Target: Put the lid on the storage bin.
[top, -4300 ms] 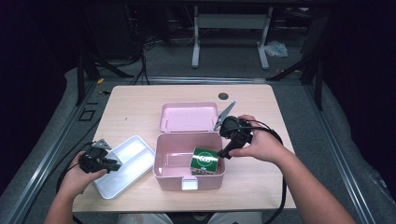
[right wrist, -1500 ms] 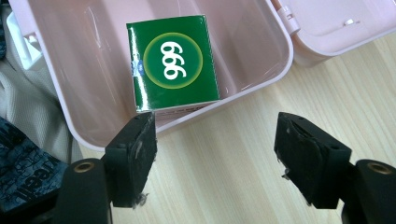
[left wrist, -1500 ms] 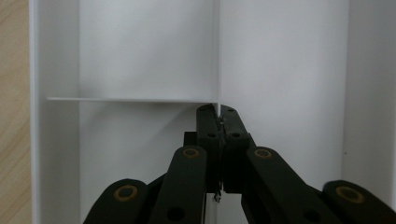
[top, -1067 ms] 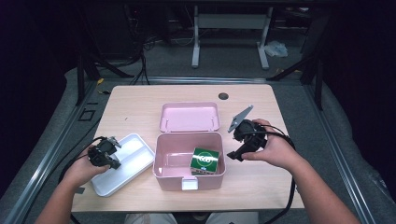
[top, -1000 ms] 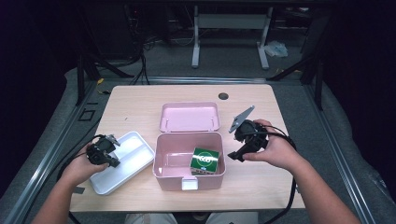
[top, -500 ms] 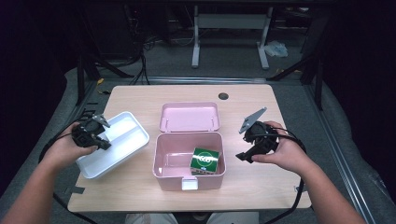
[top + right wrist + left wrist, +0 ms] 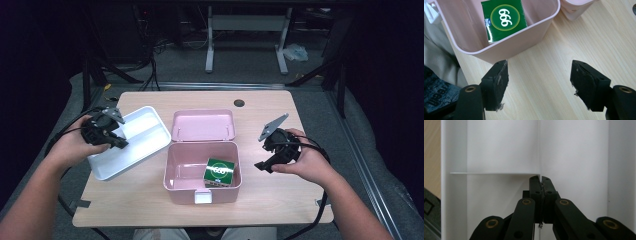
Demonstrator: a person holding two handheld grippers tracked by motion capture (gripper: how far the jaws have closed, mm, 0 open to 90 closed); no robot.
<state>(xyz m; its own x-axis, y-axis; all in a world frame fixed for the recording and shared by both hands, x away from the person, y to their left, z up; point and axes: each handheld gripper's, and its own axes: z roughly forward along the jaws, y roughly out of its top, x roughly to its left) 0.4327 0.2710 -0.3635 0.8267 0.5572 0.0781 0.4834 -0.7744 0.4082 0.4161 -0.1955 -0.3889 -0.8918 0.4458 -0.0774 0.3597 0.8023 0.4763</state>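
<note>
left gripper clenched on the centre divider of the white compartment tray, held at the table's left edge, left of the pink box. right gripper released, jaws spread above bare tabletop just right of the box. green carton lies inside the box.

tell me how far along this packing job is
Done: the green printed carton sits inside the open pink plastic box, and the right gripper has its jaws open, apart from the box. In hand: the left gripper is shut on the white plastic divider tray. Left, probably: seating the tray in the box and closing the lid.
</note>
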